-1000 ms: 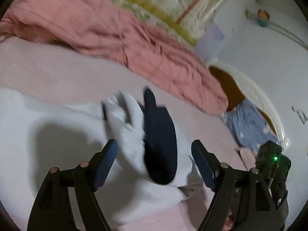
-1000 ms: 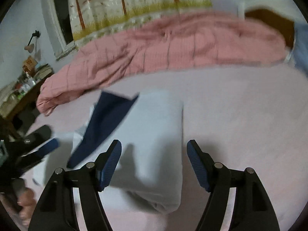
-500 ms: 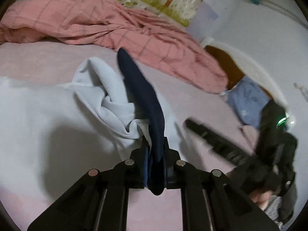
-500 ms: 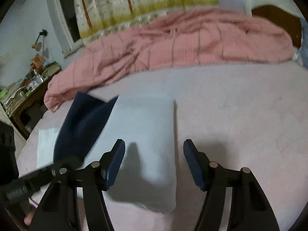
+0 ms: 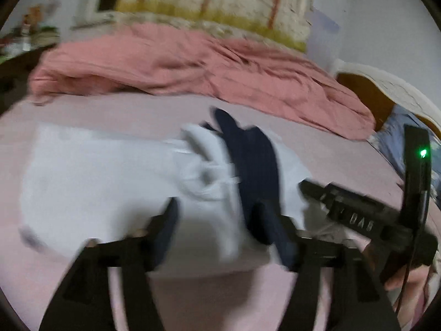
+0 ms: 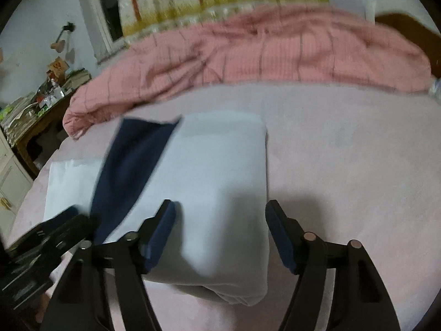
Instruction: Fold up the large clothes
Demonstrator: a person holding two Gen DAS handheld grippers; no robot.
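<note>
Released a moment ago, the navy sleeve [image 5: 253,165] drops onto the white garment [image 6: 215,182] on the bed [image 6: 344,171] as left claw [image 5: 220,229] opens, right claw [image 6: 220,231] opening empty above the fold; best flatten that sleeve squarely first.

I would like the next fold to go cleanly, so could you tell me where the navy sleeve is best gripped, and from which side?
Probably grip the navy sleeve at its near, lower end, where it narrows beside the left gripper. Come from the left side: there the sleeve lies flat and uncovered on the white garment, while its far end spreads wide.
</note>
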